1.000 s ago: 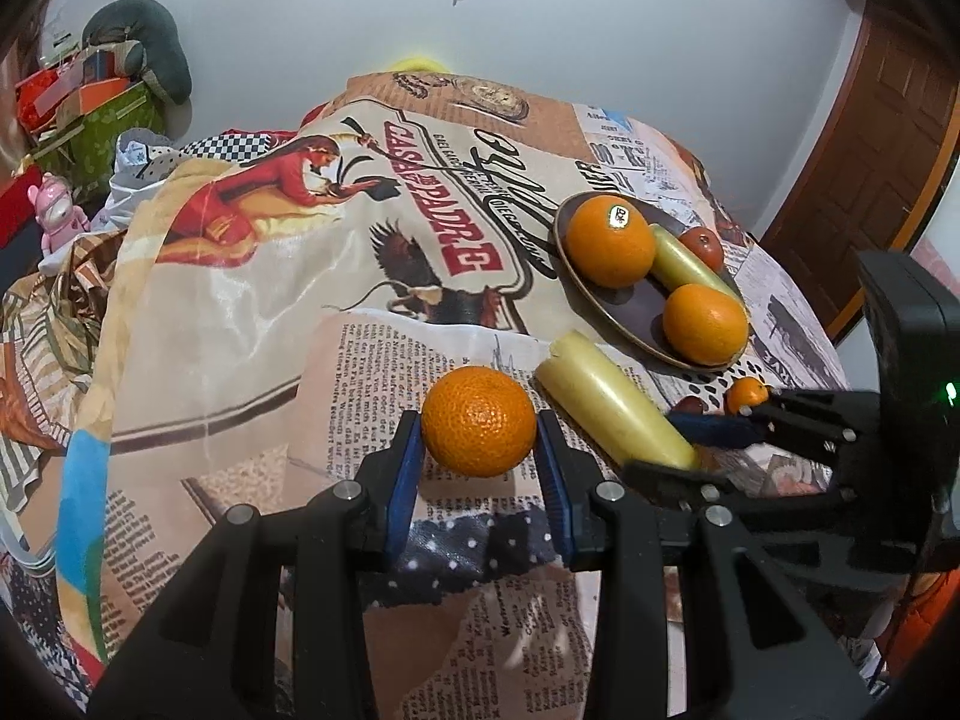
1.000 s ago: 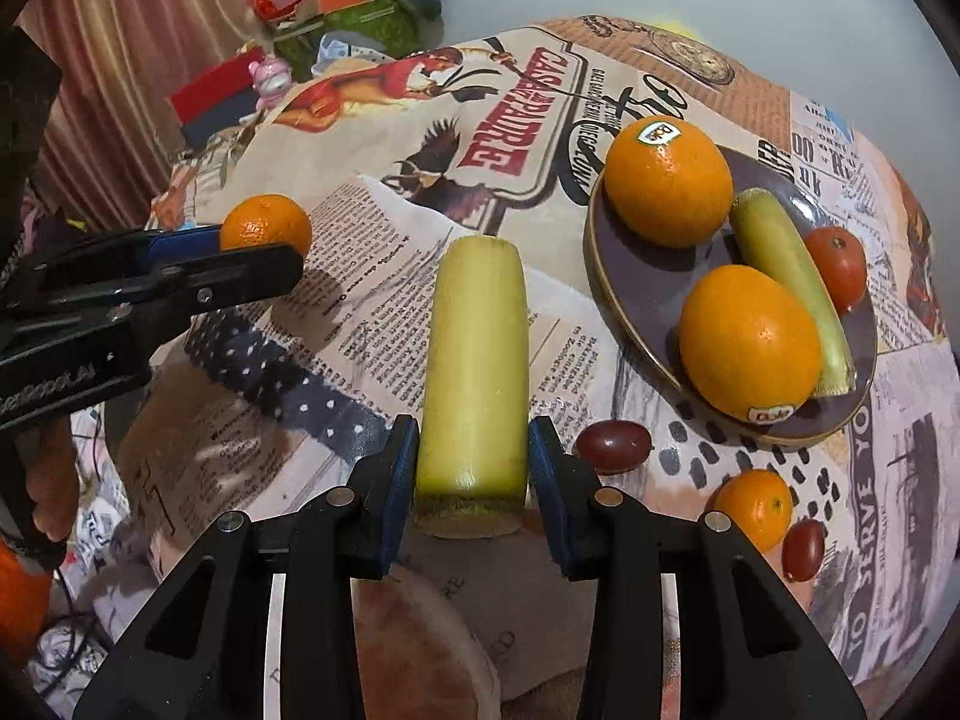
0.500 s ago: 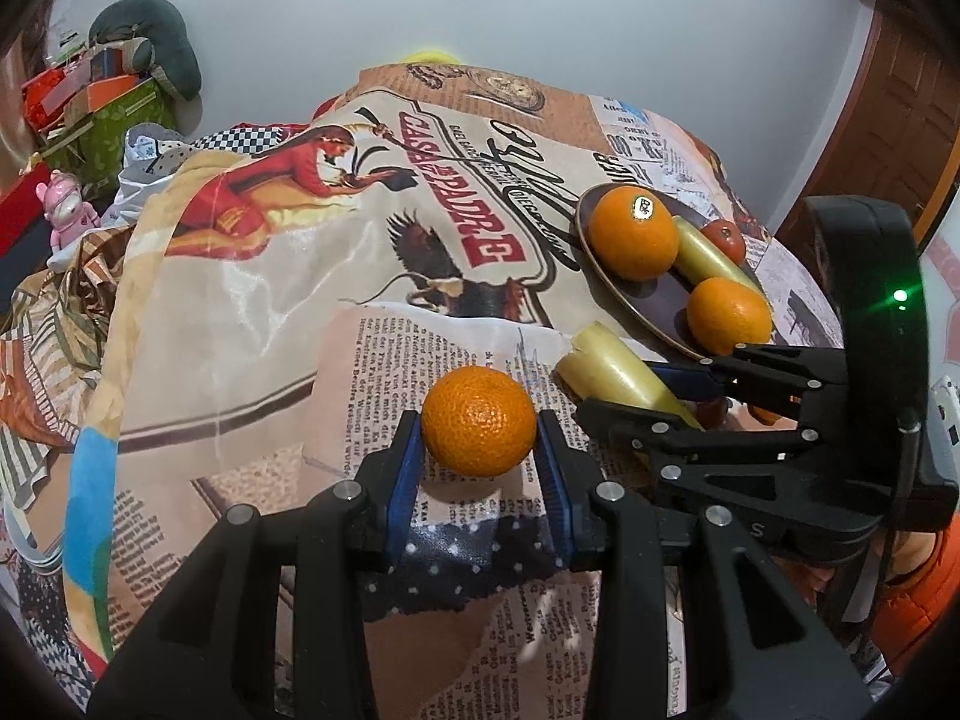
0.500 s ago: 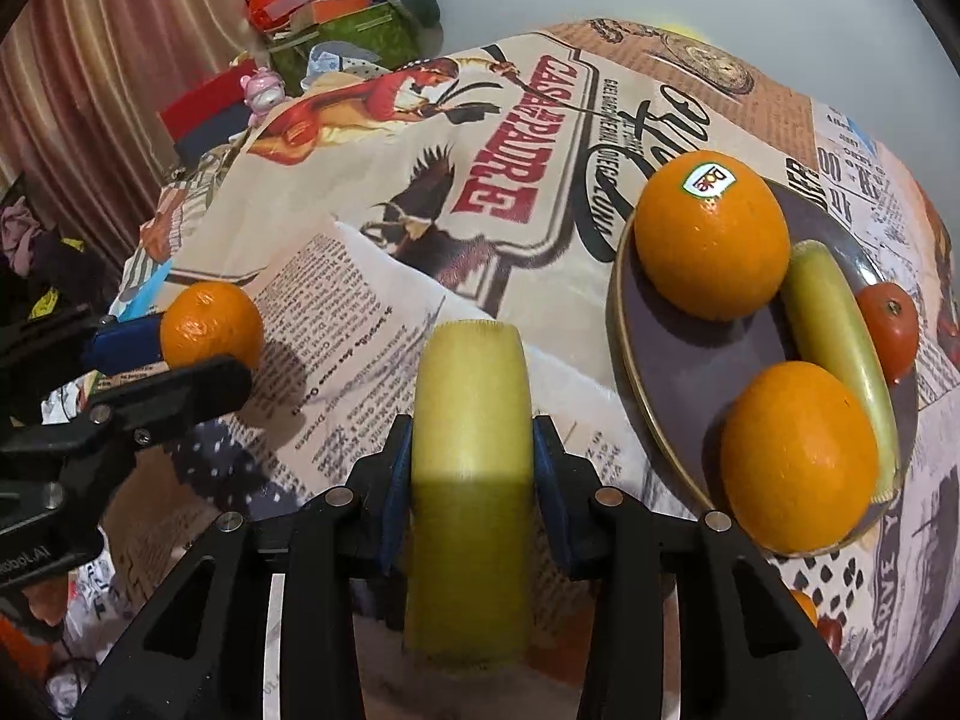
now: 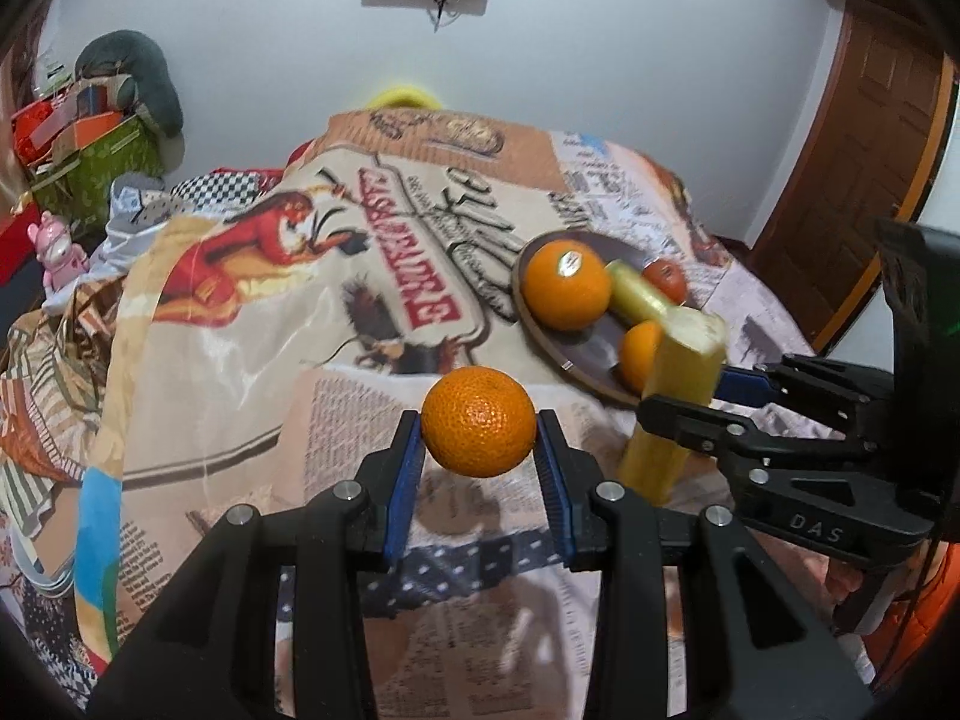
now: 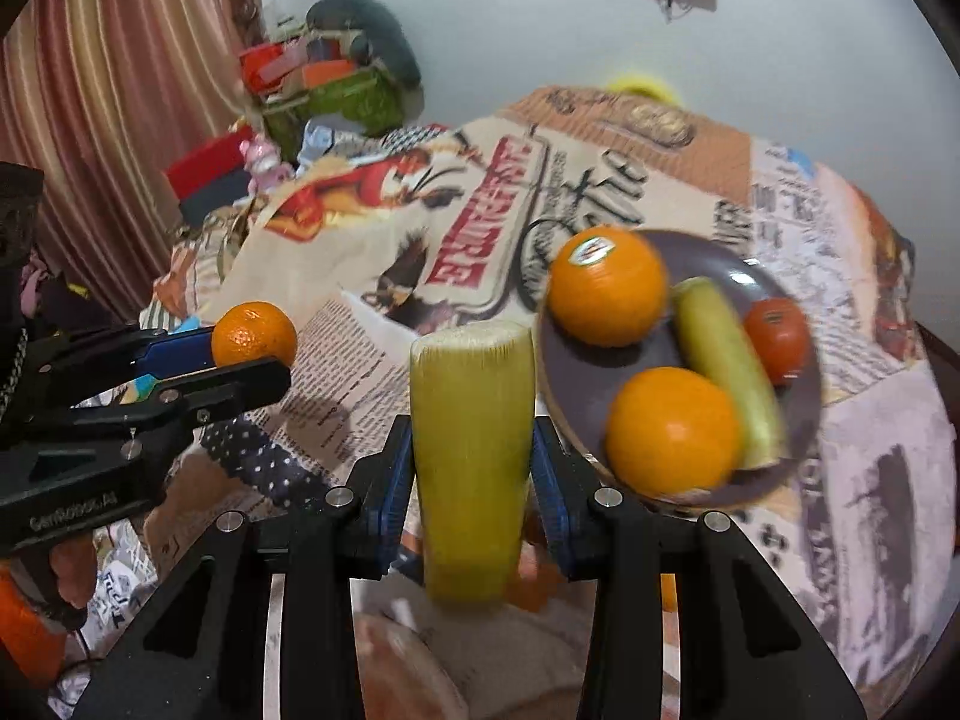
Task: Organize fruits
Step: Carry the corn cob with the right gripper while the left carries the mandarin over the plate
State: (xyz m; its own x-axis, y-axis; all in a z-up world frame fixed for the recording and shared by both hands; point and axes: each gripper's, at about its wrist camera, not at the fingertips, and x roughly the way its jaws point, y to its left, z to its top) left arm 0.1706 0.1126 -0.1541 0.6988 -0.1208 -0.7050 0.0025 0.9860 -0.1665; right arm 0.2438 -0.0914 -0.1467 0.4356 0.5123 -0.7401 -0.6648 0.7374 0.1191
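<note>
My left gripper (image 5: 479, 450) is shut on a small mandarin (image 5: 478, 420), held above the printed cloth; the mandarin (image 6: 254, 334) also shows at the left of the right wrist view. My right gripper (image 6: 472, 462) is shut on a yellow-green cut stalk (image 6: 472, 444), raised and tilted upright; the stalk (image 5: 675, 402) stands to the right in the left wrist view. Beyond it lies a dark plate (image 6: 798, 420) holding two oranges (image 6: 606, 285), a second yellow-green stalk (image 6: 723, 360) and a red tomato (image 6: 777, 339).
The printed cloth (image 5: 270, 330) covers a bed-like surface. Boxes, a grey cushion and a pink toy (image 5: 57, 246) pile up at the far left. A striped curtain (image 6: 90, 90) hangs left, a wooden door (image 5: 864, 138) stands right. Below the stalk, blurred fruit shows.
Both grippers have risen with their fruit off the cloth. The stalk went from lying flat to steeply tilted, and the plate now sits closer to the right gripper.
</note>
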